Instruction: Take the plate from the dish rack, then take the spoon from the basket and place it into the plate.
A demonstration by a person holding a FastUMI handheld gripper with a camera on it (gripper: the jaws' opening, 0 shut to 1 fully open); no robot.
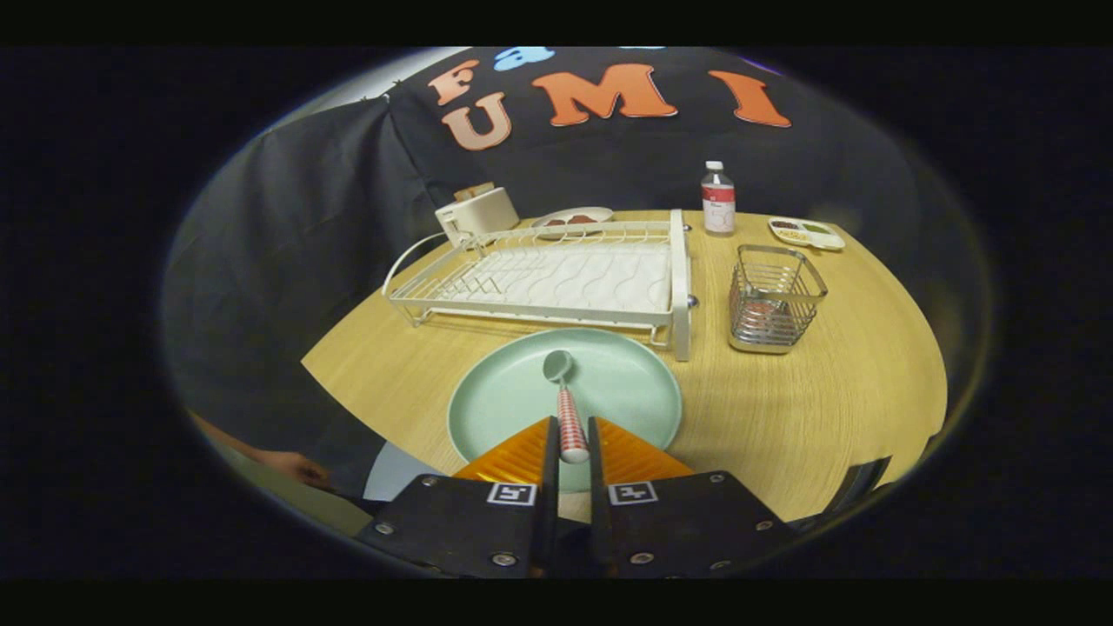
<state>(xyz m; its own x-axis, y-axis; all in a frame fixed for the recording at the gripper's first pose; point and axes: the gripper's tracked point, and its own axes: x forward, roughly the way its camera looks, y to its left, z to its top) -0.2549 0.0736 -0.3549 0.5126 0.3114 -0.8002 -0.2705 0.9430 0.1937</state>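
Plate pale green; spoon green bowl, red-white checked handle; dish rack white; table light wood.

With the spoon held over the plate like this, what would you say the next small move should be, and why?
Probably open the fingers and let go. The gripper is shut on the handle of the spoon, whose bowl already appears to rest inside the green plate, which sits on the table in front of the dish rack. The basket looks emptied, so only the release seems left.
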